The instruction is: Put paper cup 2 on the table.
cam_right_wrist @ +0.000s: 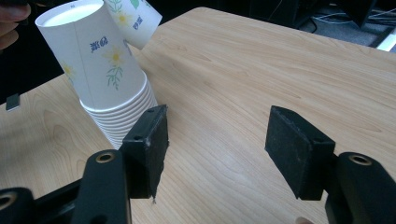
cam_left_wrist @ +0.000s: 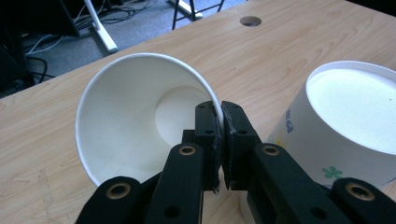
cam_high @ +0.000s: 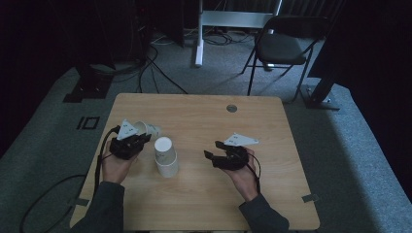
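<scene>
**One cup off the stack, the next move waiting**

The left gripper (cam_left_wrist: 219, 140) is pinching the rim of a single paper cup (cam_left_wrist: 135, 116): its two jaws are pressing together on the thin wall, one pad inside the mouth and one outside. The cup is lying tilted on its side in that grip, its open mouth facing the gripper's camera; whether its lower edge is touching the table (cam_high: 204, 121) or hanging just above it is hard to tell from these angles.

Just beside it, the stack of upside-down cups (cam_high: 165, 156) is standing on the wood, base up, flower print outward. In the right gripper view the held cup is showing tilted behind the stack's top.

The right gripper (cam_right_wrist: 217, 149) is resting on the table well apart from the stack, its jaws standing spread with nothing between them.

The step in hand looks like separating one cup from the stack. The next move probably calls for turning the held cup upright and setting it on bare wood clear of the stack, keeping the pinch gentle so the rim is not creasing.
</scene>
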`<state>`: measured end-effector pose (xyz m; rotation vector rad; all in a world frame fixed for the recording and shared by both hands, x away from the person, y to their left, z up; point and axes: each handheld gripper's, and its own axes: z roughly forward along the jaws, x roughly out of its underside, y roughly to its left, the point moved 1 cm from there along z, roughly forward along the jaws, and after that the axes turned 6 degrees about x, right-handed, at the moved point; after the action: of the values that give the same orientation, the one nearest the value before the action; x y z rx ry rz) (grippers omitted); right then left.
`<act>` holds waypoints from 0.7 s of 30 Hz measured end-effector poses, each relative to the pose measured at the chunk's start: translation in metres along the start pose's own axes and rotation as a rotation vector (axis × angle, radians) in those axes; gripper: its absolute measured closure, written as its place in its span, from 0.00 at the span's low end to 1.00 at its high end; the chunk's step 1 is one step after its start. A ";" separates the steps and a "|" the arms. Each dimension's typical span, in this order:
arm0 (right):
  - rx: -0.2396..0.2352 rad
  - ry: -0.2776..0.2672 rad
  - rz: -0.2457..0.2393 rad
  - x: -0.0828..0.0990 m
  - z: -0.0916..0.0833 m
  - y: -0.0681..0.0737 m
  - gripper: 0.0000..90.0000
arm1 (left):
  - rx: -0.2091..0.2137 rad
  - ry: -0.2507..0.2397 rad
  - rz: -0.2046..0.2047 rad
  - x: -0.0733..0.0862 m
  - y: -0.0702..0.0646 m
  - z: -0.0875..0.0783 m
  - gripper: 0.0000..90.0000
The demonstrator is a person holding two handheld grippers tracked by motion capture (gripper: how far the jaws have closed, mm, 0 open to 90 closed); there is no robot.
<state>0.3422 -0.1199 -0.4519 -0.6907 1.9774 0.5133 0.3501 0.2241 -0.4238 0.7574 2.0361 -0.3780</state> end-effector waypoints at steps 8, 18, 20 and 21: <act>0.000 0.001 0.000 0.001 0.000 -0.001 0.43 | 0.010 0.032 0.007 0.000 0.001 0.003 0.96; 0.000 0.001 0.000 0.001 -0.001 0.000 0.43 | 0.018 0.071 0.009 0.001 0.001 0.008 0.96; 0.000 0.000 0.002 0.001 -0.001 -0.001 0.43 | 0.020 0.077 0.008 0.001 0.001 0.010 0.96; 0.001 0.001 0.003 0.001 -0.001 -0.001 0.43 | 0.020 0.085 0.010 0.001 0.002 0.010 0.96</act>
<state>0.3420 -0.1212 -0.4527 -0.6876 1.9797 0.5132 0.3570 0.2206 -0.4303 0.8082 2.1100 -0.3661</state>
